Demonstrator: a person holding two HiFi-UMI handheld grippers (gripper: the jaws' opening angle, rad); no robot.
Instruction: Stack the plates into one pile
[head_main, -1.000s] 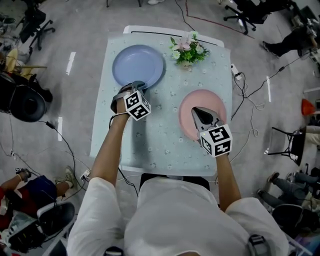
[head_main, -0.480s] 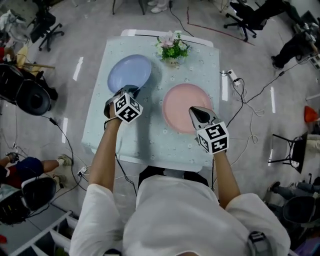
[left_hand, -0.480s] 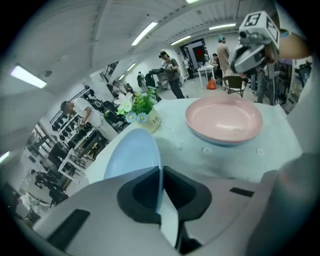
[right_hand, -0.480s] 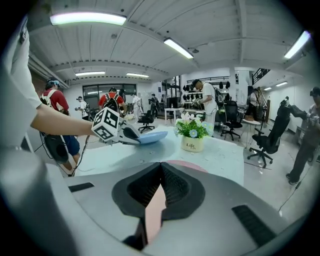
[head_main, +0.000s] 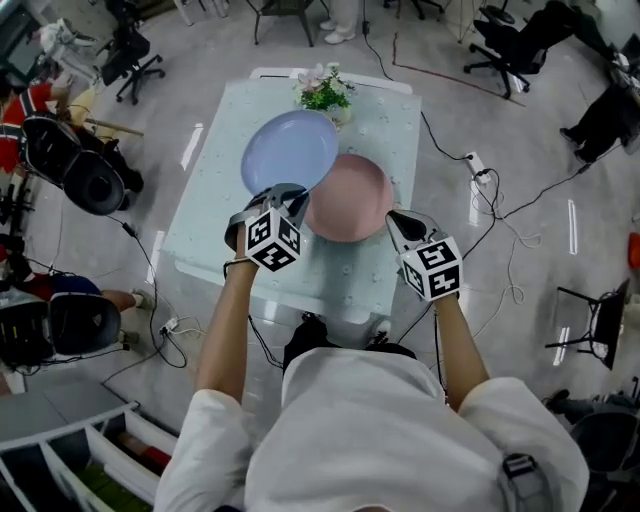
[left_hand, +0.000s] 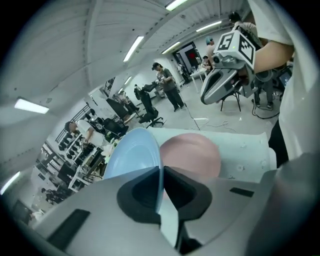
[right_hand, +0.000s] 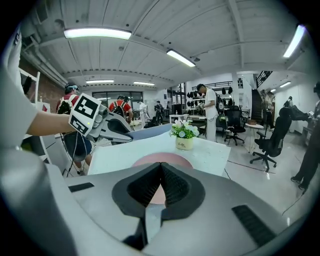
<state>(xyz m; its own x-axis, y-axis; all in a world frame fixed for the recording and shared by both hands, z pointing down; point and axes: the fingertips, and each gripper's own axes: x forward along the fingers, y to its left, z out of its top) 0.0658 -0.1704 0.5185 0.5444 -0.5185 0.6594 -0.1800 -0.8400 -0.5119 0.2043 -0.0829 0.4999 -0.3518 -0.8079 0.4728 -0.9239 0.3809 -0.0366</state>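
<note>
A blue plate (head_main: 290, 150) is held by its near rim in my left gripper (head_main: 288, 194), which is shut on it. The plate is tilted up off the table, and its right edge overlaps the pink plate (head_main: 350, 200) lying flat on the table. In the left gripper view the blue plate (left_hand: 131, 155) runs edge-on between the pads, with the pink plate (left_hand: 192, 152) beyond it. My right gripper (head_main: 394, 219) hovers at the pink plate's near right edge, shut with nothing in it. From the right gripper view the pink plate (right_hand: 162, 160) lies just ahead.
A small pot of flowers (head_main: 322, 92) stands at the far edge of the pale blue table (head_main: 200, 230). Office chairs, cables and people surround the table on the floor.
My left gripper has closed on the blue plate's rim, lifted it and carried it right over the pink plate's edge. The right gripper has drawn back off the pink plate.
</note>
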